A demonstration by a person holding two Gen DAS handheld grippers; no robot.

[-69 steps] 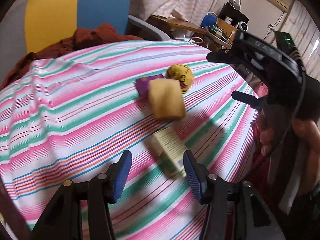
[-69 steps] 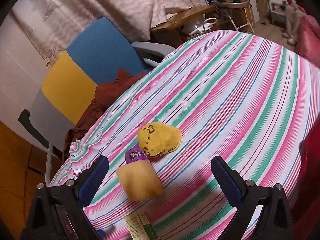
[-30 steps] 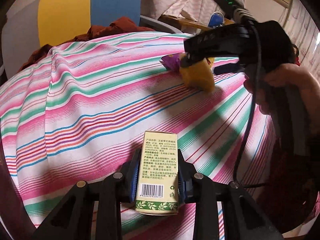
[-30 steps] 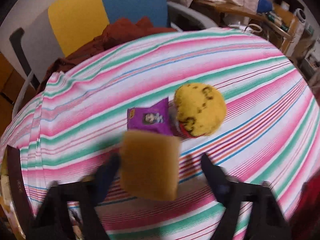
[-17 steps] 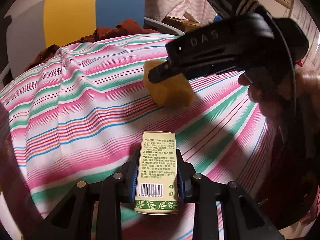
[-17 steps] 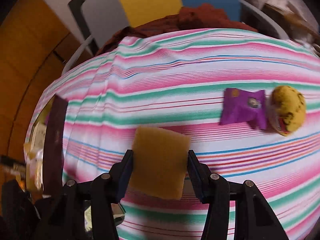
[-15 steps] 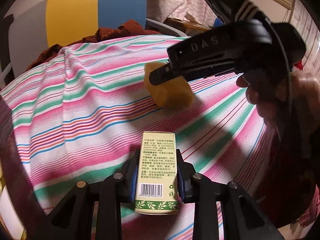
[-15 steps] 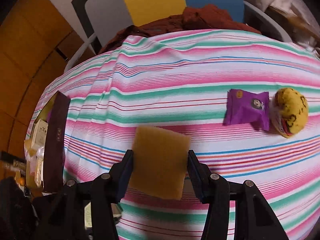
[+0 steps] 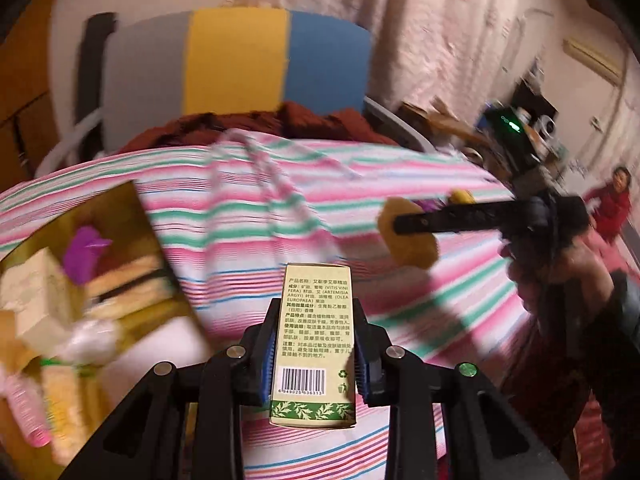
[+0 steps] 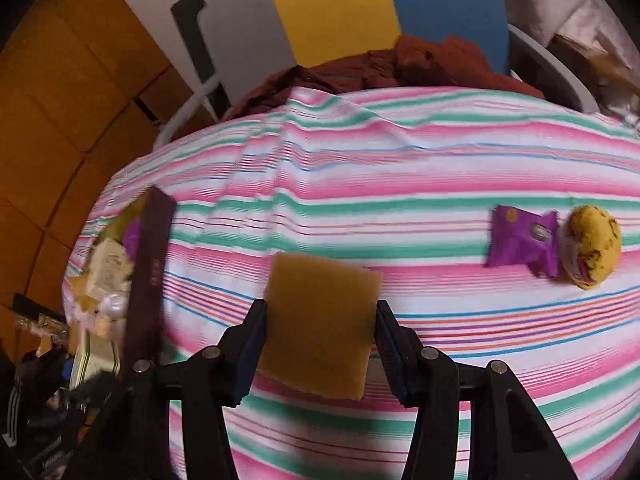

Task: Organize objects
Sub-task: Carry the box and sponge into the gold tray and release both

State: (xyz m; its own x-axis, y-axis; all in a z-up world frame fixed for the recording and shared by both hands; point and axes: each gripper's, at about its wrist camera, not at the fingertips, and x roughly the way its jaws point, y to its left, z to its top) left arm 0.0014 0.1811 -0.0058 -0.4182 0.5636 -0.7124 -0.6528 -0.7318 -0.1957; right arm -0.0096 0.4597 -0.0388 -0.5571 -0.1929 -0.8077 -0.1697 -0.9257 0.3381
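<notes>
Left gripper (image 9: 315, 354): clamped on a cream carton (image 9: 316, 340) held lengthwise between the blue pads, lifted clear of the striped cloth (image 9: 256, 216).
Carton label: Chinese print, mostly too small to be read; "VITIS VINIFERA", "ARTEMISIA ARGYI" and "OLEA EUROPAEA" can be made out. A barcode starting 6949025, a recycling mark and a green leaf band are seen at the near end.
Right gripper (image 10: 318, 344): closed on a tan sponge-like pad (image 10: 320, 320), gripped by its side edges and held above the cloth. In the left wrist view the same pad (image 9: 410, 236) is seen pinched in the black fingers at the right, the handle held by a hand (image 9: 560, 280).
Storage box (image 10: 150, 272): dark brown wall with faint lettering, not legible; placed at the left edge of the table. Its contents are blurred: a cream packet, something purple, pale and pink items.
Purple sachet (image 10: 522, 240): lying flat toward the right edge of the table; a small printed motif is visible, its text unreadable.
Yellow round item (image 10: 592, 246): touching the sachet's right side; dark marks and a red-and-white patch are seen, no words readable.
Behind the far edge: a rust-red cloth (image 10: 380, 64) is heaped against a grey, yellow and blue chair back (image 10: 332, 4).
</notes>
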